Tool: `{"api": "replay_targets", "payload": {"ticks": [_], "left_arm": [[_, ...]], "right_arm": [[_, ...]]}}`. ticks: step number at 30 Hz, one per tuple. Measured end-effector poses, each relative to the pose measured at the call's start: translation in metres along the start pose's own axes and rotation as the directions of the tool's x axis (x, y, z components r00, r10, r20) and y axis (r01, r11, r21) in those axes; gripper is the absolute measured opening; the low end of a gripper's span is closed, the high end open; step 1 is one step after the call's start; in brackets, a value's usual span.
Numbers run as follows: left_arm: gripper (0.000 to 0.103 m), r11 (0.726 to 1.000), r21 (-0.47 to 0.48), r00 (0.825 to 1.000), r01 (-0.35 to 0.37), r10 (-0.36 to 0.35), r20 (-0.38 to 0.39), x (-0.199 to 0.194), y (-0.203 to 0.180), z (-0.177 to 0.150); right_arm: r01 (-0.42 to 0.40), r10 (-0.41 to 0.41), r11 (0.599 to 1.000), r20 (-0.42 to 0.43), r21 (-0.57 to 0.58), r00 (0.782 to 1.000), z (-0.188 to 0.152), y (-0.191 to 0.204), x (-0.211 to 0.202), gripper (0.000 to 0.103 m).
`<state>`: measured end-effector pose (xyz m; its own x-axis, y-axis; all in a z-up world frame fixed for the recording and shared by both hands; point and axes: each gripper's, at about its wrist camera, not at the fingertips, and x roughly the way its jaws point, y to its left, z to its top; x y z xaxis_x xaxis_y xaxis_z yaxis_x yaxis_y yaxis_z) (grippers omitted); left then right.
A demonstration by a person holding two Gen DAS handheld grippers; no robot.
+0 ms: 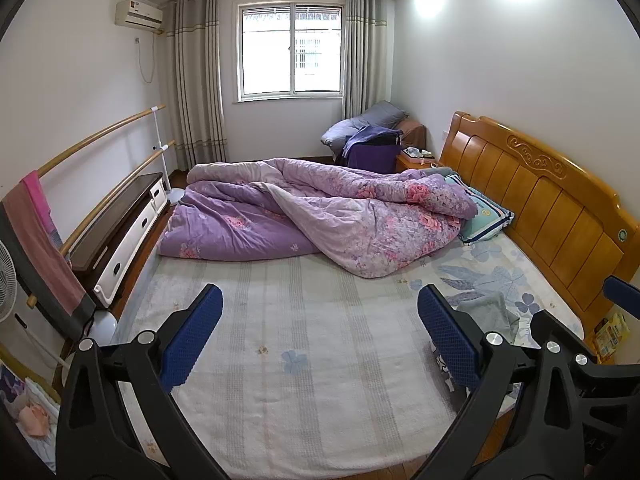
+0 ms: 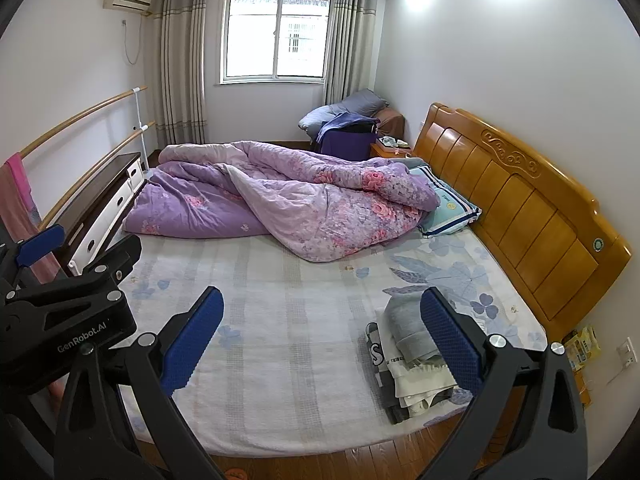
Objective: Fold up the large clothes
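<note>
While both hover above the bed [image 2: 280, 340], the left hand-held gripper [image 1: 320, 340] and right hand-held gripper [image 2: 322, 338] gape wide, empty. Folded clothes [image 2: 412, 364] are stacked near the headboard [image 2: 520, 208], beside the right one's finger

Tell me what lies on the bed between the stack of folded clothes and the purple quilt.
Nothing: in the right wrist view, only bare bed sheet separates the stack of folded clothes from the purple quilt.

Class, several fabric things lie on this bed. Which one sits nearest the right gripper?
The stack of folded clothes, beside the right gripper at the near edge. The purple quilt and the pillow lie farther back.
</note>
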<state>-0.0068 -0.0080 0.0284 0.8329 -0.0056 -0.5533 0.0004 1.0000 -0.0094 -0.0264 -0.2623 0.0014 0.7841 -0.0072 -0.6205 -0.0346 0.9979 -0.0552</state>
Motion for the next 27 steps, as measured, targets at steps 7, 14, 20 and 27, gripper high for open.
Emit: {"api": "replay_targets", "payload": {"ticks": [7, 14, 20, 27], "left_arm": [[0.098, 1.0, 0.007, 1.0, 0.002, -0.002, -0.01, 0.008, 0.002, 0.003], [0.098, 1.0, 0.008, 1.0, 0.003, -0.003, -0.011, 0.01, 0.0, 0.001], [0.098, 1.0, 0.009, 1.0, 0.002, -0.002, -0.012, 0.01, 0.001, 0.001], [0.098, 1.0, 0.009, 1.0, 0.003, -0.003, -0.014, 0.012, 0.001, 0.002]], "right_arm": [[0.003, -0.003, 1.0, -0.011, 0.001, 1.0, 0.001, -0.001, 0.004, 0.095], [0.002, -0.002, 1.0, -0.016, 0.002, 1.0, 0.002, -0.002, 0.005, 0.095], [0.001, -0.001, 1.0, -0.017, 0.003, 1.0, 0.002, -0.002, 0.005, 0.095], [0.002, -0.002, 1.0, -0.017, 0.001, 1.0, 0.003, -0.002, 0.005, 0.095]]}}
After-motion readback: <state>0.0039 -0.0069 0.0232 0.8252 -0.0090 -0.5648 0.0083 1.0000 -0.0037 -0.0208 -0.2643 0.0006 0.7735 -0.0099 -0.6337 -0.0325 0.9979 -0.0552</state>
